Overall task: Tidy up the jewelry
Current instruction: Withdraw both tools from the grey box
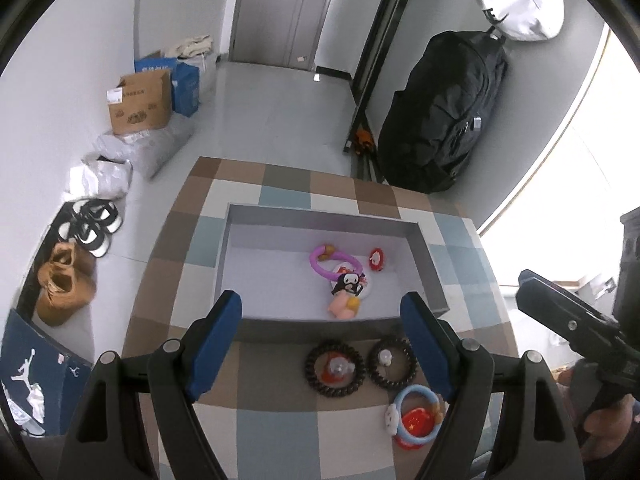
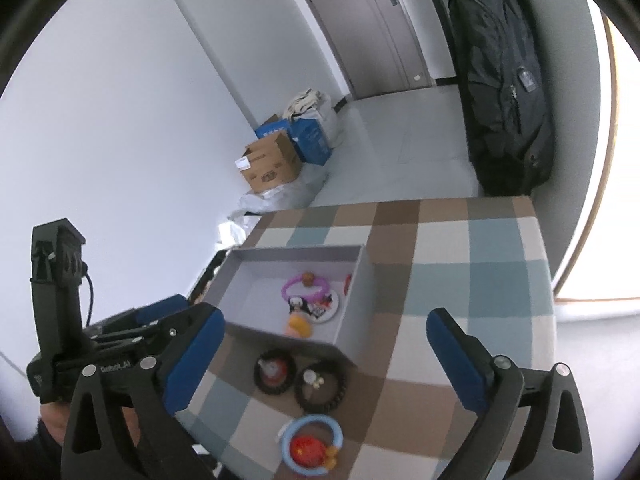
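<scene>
A grey open box [image 1: 236, 236] [image 2: 360, 272] stands on the checked table. Inside lie a purple ring [image 1: 318, 264] [image 2: 292, 286], a penguin charm [image 1: 348, 282] [image 2: 298, 304], a red-and-white charm [image 1: 376, 259] and a pink-yellow piece [image 1: 343, 307] [image 2: 298, 326]. In front of the box lie two dark coil rings [image 1: 335, 368] [image 1: 391, 362], also in the right wrist view [image 2: 275, 372] [image 2: 320, 390], and a blue ring with a red charm [image 1: 416, 416] [image 2: 312, 442]. My left gripper [image 1: 322, 344] is open above the dark rings. My right gripper [image 2: 324, 354] is open above them too.
The checked table [image 1: 280, 420] [image 2: 460, 248] drops off to the floor on the left. Cardboard boxes [image 1: 140, 102], shoes [image 1: 90, 226] and a brown bag [image 1: 64, 280] sit along the wall. A black backpack [image 1: 440, 112] stands beyond the table.
</scene>
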`<action>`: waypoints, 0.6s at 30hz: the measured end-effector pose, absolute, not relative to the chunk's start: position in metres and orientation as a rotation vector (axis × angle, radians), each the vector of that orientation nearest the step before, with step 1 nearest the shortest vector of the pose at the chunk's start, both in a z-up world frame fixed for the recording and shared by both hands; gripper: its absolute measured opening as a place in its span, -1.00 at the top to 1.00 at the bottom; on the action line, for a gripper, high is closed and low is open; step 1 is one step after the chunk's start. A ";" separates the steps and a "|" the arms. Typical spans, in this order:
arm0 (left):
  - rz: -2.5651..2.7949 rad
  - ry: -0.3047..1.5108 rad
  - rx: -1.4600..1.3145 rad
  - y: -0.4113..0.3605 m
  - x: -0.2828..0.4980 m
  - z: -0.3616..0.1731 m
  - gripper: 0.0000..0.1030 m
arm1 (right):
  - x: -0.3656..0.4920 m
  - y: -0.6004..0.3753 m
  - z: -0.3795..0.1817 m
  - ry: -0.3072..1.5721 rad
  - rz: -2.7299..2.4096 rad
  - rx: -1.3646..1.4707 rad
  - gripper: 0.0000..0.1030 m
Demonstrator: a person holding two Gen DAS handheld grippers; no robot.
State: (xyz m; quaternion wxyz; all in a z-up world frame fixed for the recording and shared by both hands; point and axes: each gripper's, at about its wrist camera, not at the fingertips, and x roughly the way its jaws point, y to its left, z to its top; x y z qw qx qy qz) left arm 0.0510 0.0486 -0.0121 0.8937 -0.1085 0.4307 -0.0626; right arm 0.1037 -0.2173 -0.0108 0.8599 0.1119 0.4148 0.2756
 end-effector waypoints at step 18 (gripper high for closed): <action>-0.088 0.955 -0.235 0.043 0.029 -0.033 -0.52 | 0.066 -0.217 -0.031 0.937 0.559 0.107 -1.00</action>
